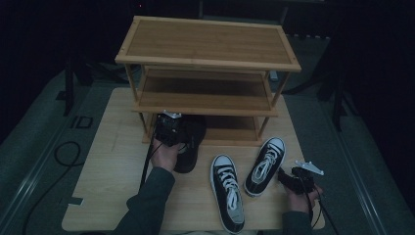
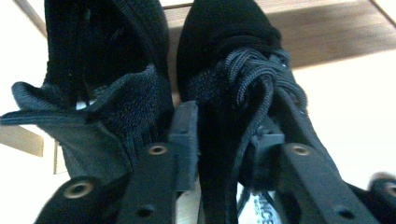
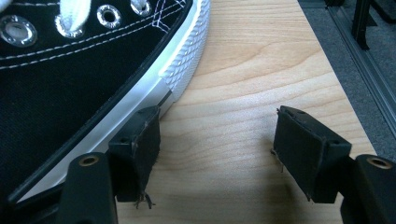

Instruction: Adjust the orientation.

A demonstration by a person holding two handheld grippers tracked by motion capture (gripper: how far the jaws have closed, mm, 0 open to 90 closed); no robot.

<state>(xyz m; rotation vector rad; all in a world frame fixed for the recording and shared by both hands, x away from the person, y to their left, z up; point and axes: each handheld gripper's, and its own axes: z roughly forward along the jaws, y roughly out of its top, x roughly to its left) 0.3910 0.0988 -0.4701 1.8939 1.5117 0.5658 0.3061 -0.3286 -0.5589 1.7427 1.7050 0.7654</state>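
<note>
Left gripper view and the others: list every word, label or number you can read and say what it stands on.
"NCE" on a white label inside the black shoe, cut off at the edge; the rest cannot be read.
"ID" in dark letters on the grey floor mat left of the table.
Nothing legible on the sneakers or the shelf.

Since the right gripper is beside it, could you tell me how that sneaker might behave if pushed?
The sneaker lies flat on its sole, so it would likely slide, not tip. Its ribbed rubber edge may drag on the table. The canvas upper probably gives.

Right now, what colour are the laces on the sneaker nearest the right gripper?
White laces, clearest in the high view.
</note>
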